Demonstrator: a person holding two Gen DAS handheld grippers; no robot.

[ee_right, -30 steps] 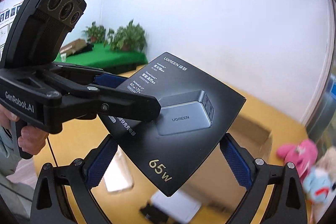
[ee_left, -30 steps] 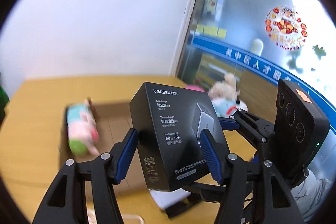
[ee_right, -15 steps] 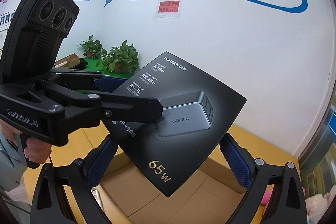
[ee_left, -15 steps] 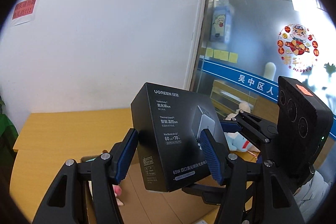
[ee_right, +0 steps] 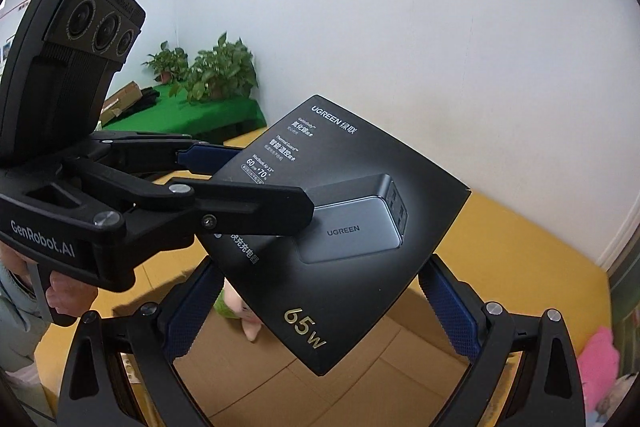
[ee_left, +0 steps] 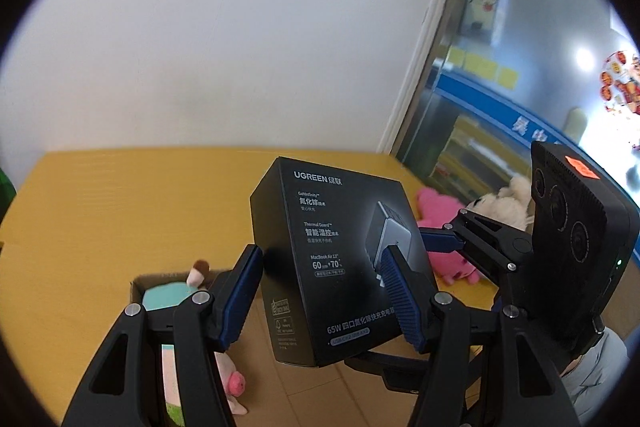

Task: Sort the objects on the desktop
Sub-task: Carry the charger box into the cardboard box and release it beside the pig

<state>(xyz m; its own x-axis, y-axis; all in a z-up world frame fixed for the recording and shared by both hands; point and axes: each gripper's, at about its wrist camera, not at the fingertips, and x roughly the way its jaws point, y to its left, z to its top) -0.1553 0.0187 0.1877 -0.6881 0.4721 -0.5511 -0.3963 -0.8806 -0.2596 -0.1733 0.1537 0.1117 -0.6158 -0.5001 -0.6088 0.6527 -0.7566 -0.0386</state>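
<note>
A black UGREEN charger box [ee_left: 332,259] is held in the air above an open cardboard box [ee_right: 320,379]. My left gripper [ee_left: 320,291] is shut on the charger box, its blue pads pressing the box's two faces. In the right wrist view the charger box [ee_right: 344,227] sits between my right gripper's [ee_right: 320,311] pads, which press its left and right edges. The cardboard box [ee_left: 288,379] holds a plush toy [ee_left: 224,379] in pink and green.
The yellow table [ee_left: 120,195] runs to a white wall. A pink plush [ee_left: 444,227] and a cream plush [ee_left: 504,199] lie on the table at the right. Potted plants [ee_right: 216,71] stand on a green surface at the far left.
Both grippers have tilted down with the charger box. The cardboard box and the plush inside it show more fully below. Both grips are unchanged.
</note>
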